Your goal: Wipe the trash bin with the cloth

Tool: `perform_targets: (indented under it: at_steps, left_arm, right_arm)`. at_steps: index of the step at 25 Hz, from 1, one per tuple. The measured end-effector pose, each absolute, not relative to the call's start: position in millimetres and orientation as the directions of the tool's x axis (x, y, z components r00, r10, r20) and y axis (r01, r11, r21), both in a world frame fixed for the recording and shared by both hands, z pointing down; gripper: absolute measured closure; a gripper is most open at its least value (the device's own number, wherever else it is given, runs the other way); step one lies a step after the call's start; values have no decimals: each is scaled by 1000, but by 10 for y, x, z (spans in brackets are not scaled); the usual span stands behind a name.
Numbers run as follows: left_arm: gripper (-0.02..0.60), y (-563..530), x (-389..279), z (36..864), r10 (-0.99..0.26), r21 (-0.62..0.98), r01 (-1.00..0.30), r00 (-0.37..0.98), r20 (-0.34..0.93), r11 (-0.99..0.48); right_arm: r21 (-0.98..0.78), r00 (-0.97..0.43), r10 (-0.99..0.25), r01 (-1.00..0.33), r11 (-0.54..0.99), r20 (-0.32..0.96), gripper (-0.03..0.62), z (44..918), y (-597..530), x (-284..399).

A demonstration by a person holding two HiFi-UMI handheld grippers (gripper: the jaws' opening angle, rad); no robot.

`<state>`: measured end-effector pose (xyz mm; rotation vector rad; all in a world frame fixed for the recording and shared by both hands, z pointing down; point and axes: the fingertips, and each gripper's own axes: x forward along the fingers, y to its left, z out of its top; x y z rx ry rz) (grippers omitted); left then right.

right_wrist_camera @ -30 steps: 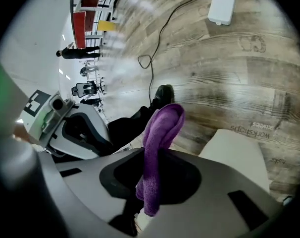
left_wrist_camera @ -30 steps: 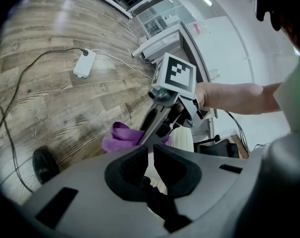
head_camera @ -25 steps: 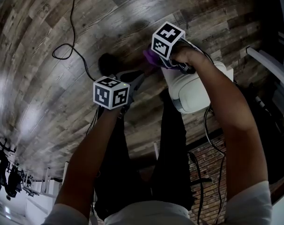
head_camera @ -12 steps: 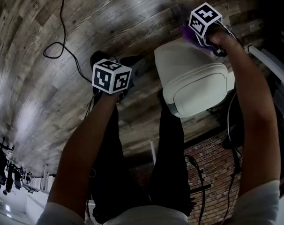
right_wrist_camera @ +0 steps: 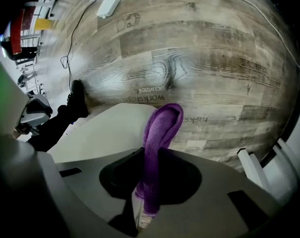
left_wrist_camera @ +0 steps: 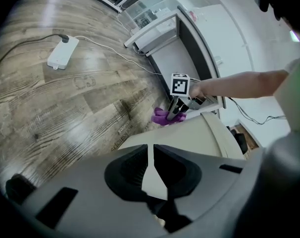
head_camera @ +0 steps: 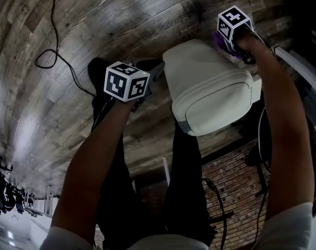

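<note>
Clearly the left gripper (head_camera: 154,73), left of centre in the head view, has its jaws drawn to a narrow slit with nothing in them (it only sits beside the rim). So the pale trash bin (head_camera: 210,92), mid-frame, looks unsteadied, and a hard stroke could shove or tip it. At the upper right, the right gripper (right_wrist_camera: 150,155) pinches the purple cloth (right_wrist_camera: 165,125) over the bin's far edge; it could slide off onto the floor.

I seem to be in an office: wood-plank floor (head_camera: 69,61), a cabled power strip (left_wrist_camera: 62,53), dark office chairs (head_camera: 0,199) far left, white desks (left_wrist_camera: 157,31).
</note>
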<state>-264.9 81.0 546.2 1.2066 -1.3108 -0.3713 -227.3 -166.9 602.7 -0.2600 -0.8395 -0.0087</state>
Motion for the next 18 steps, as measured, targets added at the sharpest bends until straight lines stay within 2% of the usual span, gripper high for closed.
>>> perform_targets:
  at_steps: [6, 18]
  left_arm:
    - [548, 770, -2569, 5419, -800, 833, -392, 303, 517, 390]
    - [548, 916, -2520, 5375, -812, 838, -378, 285, 509, 393]
  right_arm:
    - [-234, 679, 151, 31, 972, 718, 513, 6016, -1453, -2165]
    - [-248, 676, 126, 86, 965, 726, 513, 6000, -954, -2294]
